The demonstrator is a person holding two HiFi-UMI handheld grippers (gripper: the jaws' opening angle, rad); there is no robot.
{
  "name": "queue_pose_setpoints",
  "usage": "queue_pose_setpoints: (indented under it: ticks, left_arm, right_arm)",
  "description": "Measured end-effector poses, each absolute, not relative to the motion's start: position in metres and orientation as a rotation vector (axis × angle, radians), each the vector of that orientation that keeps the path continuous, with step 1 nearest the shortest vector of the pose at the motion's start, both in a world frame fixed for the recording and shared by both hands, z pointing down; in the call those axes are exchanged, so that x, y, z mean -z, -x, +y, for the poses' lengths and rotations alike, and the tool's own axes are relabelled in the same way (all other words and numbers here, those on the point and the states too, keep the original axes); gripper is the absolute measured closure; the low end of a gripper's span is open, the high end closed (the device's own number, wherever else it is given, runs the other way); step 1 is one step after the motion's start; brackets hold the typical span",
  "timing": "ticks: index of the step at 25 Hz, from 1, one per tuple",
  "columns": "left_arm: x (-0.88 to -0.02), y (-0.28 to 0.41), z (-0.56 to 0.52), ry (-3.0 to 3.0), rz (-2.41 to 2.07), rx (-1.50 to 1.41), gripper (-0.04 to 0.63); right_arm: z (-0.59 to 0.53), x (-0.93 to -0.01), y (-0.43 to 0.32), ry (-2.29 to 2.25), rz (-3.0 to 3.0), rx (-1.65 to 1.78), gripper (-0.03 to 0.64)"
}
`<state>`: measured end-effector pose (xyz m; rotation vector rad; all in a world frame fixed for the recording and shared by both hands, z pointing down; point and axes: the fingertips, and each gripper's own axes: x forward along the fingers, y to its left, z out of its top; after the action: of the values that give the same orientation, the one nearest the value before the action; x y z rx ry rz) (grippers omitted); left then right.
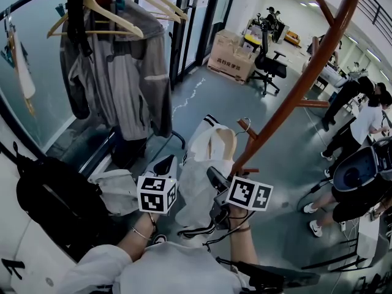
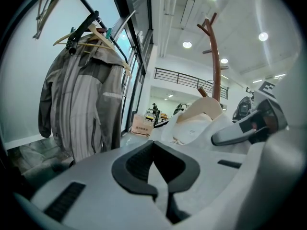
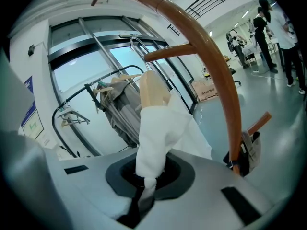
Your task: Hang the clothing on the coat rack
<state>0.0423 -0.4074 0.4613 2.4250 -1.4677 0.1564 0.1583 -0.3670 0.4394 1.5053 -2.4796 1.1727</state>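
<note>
Transport step, I judge: right gripper (image 3: 144,188) pinches the white garment (image 1: 205,164), on its hanger (image 1: 223,143), just beside the coat rack (image 1: 306,72). Left gripper (image 2: 160,174) is pressed together, empty. Next: lift the hanger's hook onto a rack peg.

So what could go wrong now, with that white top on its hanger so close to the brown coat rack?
1. The right gripper pinches only a fold of the white top, not the wooden hanger, so the cloth might slide off it.
2. The hanger's wire hook sits close to the coat rack and its peg. Steered only through cloth, it could swing and miss.
</note>
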Motion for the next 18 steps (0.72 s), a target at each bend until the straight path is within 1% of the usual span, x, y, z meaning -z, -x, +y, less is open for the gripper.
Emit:
queue_pose_setpoints:
  ticks: [18]
  left_arm:
    - [-0.468, -0.051, -0.414, -2.427, -1.438, -0.167, 0.588]
  right_arm:
    - [-0.369, -0.452, -0.172, -1.548, -2.437, -1.218, 0.588]
